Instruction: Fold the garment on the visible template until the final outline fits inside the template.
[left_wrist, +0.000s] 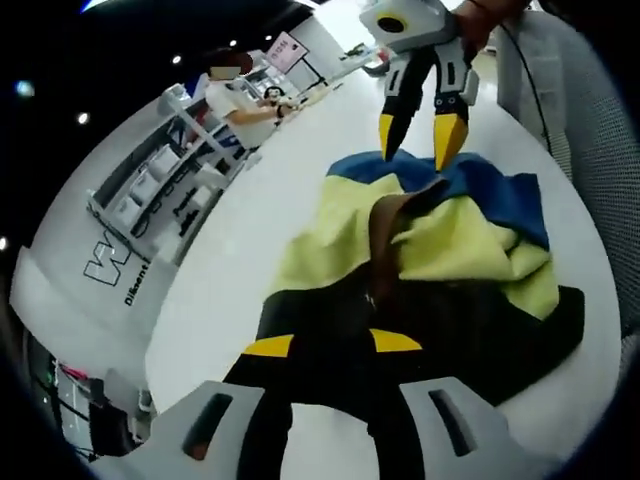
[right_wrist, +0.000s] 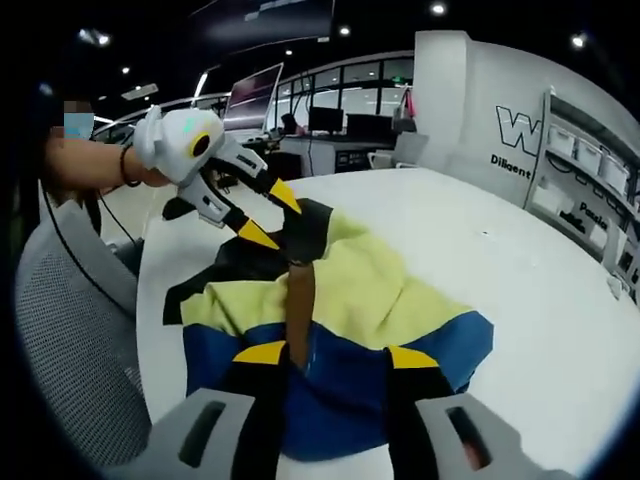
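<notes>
- In the left gripper view, we saw the garment lying in a loose heap on the white table.
- The garment had a black part near us, a yellow part in the middle and a blue part on the far side.
- A brown strip ran along the middle of the garment, from the black part up toward the blue part.
- The left gripper sat low over the black part. Its two yellow tips were apart, and we saw nothing held between them.
- The right gripper came down from the far side. Its yellow tips were apart and sat right at the blue edge. We could not tell if they touched the cloth.
- Far off on the left, a person stood by some shelves.
- In the right gripper view, the blue part of the garment was near us and the black part was far away.
- The right gripper sat over the blue part. Its tips were apart, and the brown strip ran down beside the left tip.
- The left gripper was on the far side, with a hand holding it. Its tips were apart, close to the black edge.
- The white table spread out to the right of the garment.
</notes>
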